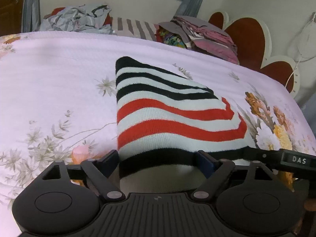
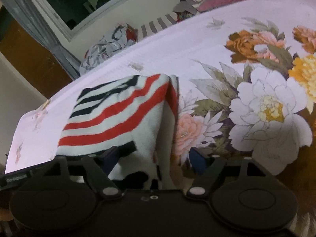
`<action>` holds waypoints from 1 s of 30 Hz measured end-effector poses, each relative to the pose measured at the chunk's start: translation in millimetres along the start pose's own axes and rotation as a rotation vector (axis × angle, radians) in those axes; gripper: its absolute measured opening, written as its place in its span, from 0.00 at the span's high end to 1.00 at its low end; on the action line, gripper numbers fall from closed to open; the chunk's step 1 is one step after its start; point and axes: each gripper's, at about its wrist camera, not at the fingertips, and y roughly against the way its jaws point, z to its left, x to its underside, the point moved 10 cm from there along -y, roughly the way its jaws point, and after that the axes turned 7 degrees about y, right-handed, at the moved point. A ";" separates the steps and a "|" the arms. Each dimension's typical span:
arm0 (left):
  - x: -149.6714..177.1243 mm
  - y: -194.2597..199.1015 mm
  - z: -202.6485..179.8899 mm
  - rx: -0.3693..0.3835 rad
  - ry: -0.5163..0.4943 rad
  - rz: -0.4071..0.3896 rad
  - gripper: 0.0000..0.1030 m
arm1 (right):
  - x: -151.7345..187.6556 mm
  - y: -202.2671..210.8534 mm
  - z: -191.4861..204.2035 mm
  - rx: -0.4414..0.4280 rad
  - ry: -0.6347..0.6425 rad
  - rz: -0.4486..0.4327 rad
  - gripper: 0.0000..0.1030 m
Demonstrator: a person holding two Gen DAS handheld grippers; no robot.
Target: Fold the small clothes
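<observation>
A small knit garment (image 1: 167,114) with white, black and red stripes lies on the floral bedsheet (image 1: 59,83). Its near hem runs between the fingers of my left gripper (image 1: 158,158), whose jaws stand wide apart around the cloth. My right gripper's arm (image 1: 280,158) reaches in at the hem's right corner. In the right wrist view the garment (image 2: 110,118) rises toward my right gripper (image 2: 154,158), a corner hanging between its wide-apart fingers. Whether either gripper pinches the cloth is hidden.
Crumpled grey clothes (image 1: 75,19), a striped cloth (image 1: 134,26) and a stack of folded pink and grey clothes (image 1: 207,37) lie along the bed's far edge. A scalloped red headboard (image 1: 244,37) stands at the right. A window and curtain (image 2: 59,9) are behind the bed.
</observation>
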 end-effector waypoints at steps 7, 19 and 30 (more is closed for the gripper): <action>0.7 -22.0 1.8 0.042 0.047 0.040 0.13 | -8.2 -21.1 2.0 -0.052 0.013 -0.012 0.10; 1.3 -26.1 2.0 0.094 0.117 0.058 0.27 | -15.6 -30.8 11.0 -0.149 -0.009 -0.013 0.51; -4.1 -17.9 -5.1 0.070 0.073 0.033 0.42 | -14.5 -22.5 16.0 -0.160 -0.023 -0.044 0.62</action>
